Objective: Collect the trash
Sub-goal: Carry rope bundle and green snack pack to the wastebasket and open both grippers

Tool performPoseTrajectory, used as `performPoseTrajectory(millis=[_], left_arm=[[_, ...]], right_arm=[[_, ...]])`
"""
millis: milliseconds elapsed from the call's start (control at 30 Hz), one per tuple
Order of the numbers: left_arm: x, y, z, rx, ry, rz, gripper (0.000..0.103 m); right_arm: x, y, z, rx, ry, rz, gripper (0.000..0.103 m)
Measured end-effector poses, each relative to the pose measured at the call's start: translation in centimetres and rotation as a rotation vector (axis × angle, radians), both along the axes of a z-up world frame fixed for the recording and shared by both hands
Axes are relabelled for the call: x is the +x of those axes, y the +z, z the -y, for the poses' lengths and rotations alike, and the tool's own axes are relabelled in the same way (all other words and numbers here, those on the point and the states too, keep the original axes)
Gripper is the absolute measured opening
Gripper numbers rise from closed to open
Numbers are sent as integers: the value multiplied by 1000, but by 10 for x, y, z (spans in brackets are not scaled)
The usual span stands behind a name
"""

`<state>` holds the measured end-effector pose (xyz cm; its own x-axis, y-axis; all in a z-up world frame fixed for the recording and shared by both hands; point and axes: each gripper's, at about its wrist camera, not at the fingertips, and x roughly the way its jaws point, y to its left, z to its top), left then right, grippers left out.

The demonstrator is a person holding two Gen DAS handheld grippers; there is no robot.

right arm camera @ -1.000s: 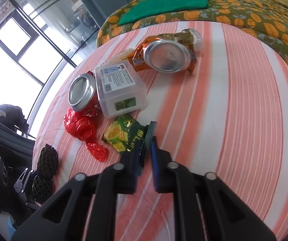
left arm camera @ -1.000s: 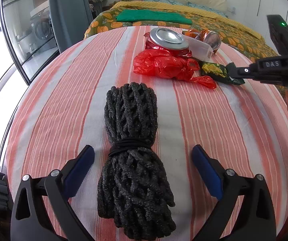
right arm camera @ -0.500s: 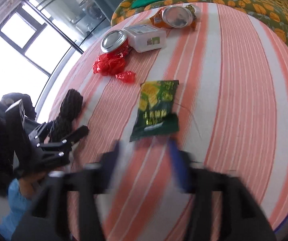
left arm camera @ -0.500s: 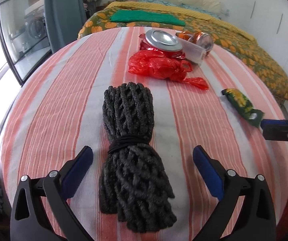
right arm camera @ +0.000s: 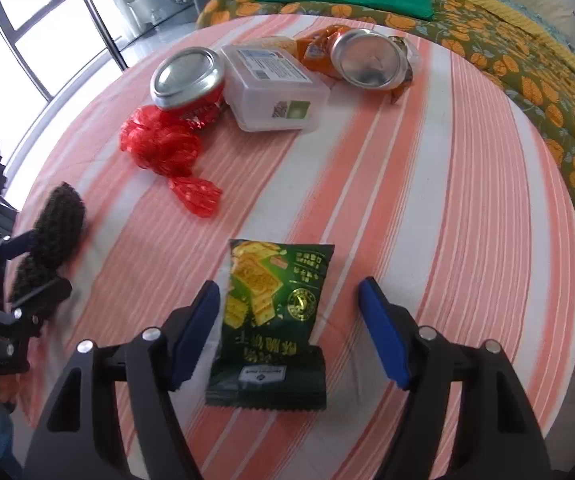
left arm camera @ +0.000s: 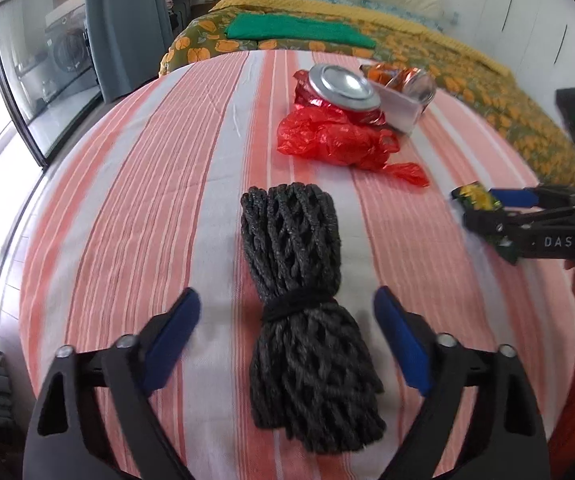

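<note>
Striped tablecloth (right arm camera: 467, 200). Count: two crushed cans (right arm camera: 187, 76), one clear plastic box (right arm camera: 273, 88), one red plastic bag (right arm camera: 161, 146), one green snack wrapper (right arm camera: 273, 312), one black net bundle (left arm camera: 299, 288). Left gripper (left arm camera: 287, 338): jaws closing, pads apart either side of the bundle, not touching. Right gripper (right arm camera: 289, 328): jaws closing, pads apart, the wrapper flat on the cloth between them, not pressed.

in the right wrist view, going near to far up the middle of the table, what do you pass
green snack packet lying flat between the closing pads of the right claw → crumpled red plastic bag → clear plastic lidded box → crushed orange can with a silver end
</note>
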<state>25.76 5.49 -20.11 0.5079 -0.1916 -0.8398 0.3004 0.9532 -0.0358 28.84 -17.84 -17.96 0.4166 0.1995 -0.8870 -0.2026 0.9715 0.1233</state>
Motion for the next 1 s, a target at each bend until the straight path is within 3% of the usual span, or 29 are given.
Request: performPoseTrajectory(millis=[33, 100, 133, 167, 367, 500, 600, 800, 1000], left_arm=[[1, -1, 1, 12, 5, 0, 71], [2, -2, 1, 27, 16, 4, 60], [1, -2, 1, 28, 14, 11, 45], [-1, 0, 2, 26, 9, 12, 39], [-29, 16, 24, -58, -50, 14, 35], [-66, 35, 74, -161, -155, 15, 35], [-91, 43, 120, -198, -247, 17, 35], [-146, 45, 241, -247, -469, -29, 36], [-199, 20, 349, -186, -640, -81, 36]], right_arm=[[-3, 1, -2, -17, 12, 17, 39], [-10, 4, 3, -1, 1, 17, 37], [-14, 4, 7, 17, 0, 11, 36], [-19, 6, 10, 26, 2, 15, 36], [-76, 30, 52, 151, -15, 86, 36], [-132, 39, 109, 246, -90, 130, 36], [-177, 32, 168, 304, -213, 148, 36], [-238, 6, 253, 225, -439, 159, 36], [-274, -35, 318, 202, -639, 121, 36]])
